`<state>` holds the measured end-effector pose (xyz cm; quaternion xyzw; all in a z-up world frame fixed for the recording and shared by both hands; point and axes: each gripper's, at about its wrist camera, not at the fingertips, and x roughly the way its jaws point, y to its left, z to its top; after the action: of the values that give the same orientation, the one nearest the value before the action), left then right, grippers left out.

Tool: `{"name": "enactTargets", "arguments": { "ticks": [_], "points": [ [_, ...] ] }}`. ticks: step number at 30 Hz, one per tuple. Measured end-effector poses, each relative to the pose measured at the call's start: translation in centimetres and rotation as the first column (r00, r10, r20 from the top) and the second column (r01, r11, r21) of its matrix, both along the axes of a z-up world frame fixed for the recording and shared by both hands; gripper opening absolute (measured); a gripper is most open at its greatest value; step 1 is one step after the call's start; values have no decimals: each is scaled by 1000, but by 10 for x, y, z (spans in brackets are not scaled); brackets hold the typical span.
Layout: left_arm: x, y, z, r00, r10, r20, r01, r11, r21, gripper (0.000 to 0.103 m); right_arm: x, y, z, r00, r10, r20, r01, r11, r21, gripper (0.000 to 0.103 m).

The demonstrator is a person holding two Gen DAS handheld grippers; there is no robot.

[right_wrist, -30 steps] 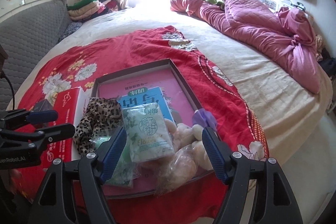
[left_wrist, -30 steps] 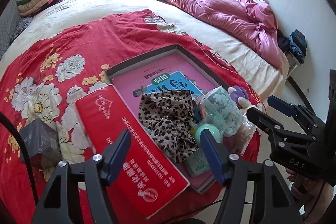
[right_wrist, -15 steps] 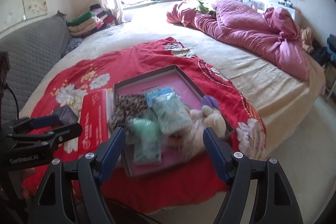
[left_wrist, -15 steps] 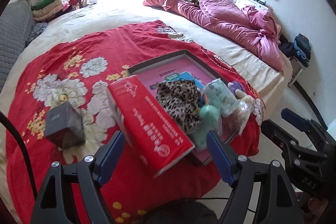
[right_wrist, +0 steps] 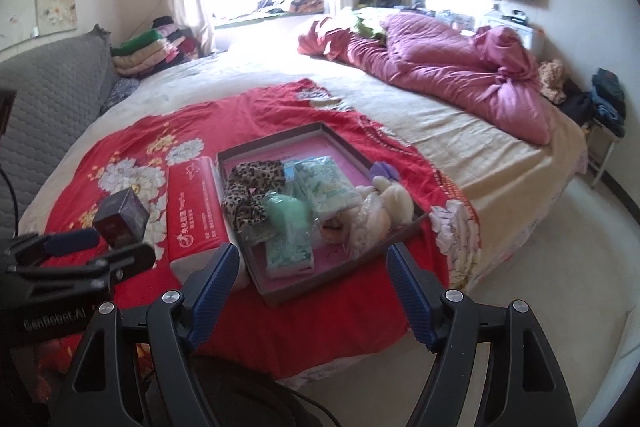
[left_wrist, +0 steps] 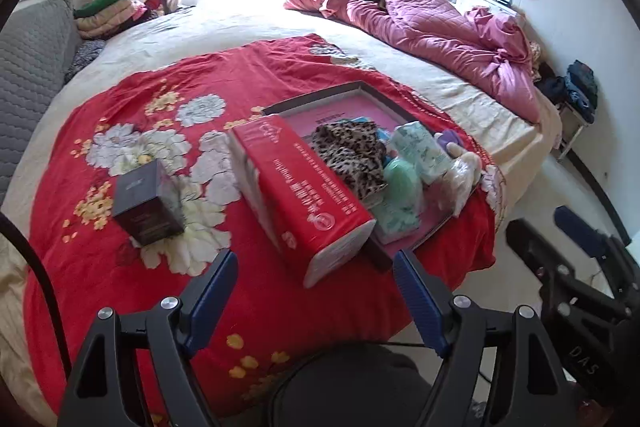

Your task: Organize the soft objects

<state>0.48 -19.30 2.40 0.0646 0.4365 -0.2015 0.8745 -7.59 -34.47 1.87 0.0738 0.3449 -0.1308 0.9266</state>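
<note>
A shallow grey tray [right_wrist: 340, 141] with a pink lining lies on the red floral blanket [right_wrist: 280, 107]. In it are a leopard-print cloth [right_wrist: 252, 187], a green soft bundle [right_wrist: 286, 207], a pale floral tissue pack [right_wrist: 328, 183] and a bagged plush toy [right_wrist: 384, 207]. The same tray [left_wrist: 320, 99] and leopard-print cloth [left_wrist: 352, 151] show in the left wrist view. A long red tissue pack [left_wrist: 304, 187] lies along the tray's left side. My left gripper [left_wrist: 314, 263] hangs open, short of the red pack. My right gripper [right_wrist: 312, 255] stands open before the tray's near edge, holding nothing.
A dark small box [left_wrist: 146, 203] stands on the blanket left of the red pack. A bunched pink quilt [right_wrist: 460, 75] lies at the far right of the bed. Folded clothes [right_wrist: 152, 51] are stacked by the window. Pale floor [right_wrist: 540, 247] lies to the right.
Both grippers have drawn back and slightly up from the tray, so the tray and red pack look smaller and farther. The left jaws stand a little wider.
</note>
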Motion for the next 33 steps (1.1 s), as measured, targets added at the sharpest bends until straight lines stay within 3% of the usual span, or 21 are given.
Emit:
{"name": "enactTargets", "arguments": {
  "ticks": [3,8,33],
  "points": [
    [-4,6,1,1000,8,-2,-8,1000,-4,79,-6,9,1,1000,-12,3,12,999,-33,78],
    [-14,7,1,1000,4,-3,-4,1000,0,79,-14,10,-7,999,-31,-12,31,999,28,78],
    [-24,9,-13,999,30,-13,-30,999,24,79,-22,5,-13,995,-94,-20,94,995,13,78]
  ]
}}
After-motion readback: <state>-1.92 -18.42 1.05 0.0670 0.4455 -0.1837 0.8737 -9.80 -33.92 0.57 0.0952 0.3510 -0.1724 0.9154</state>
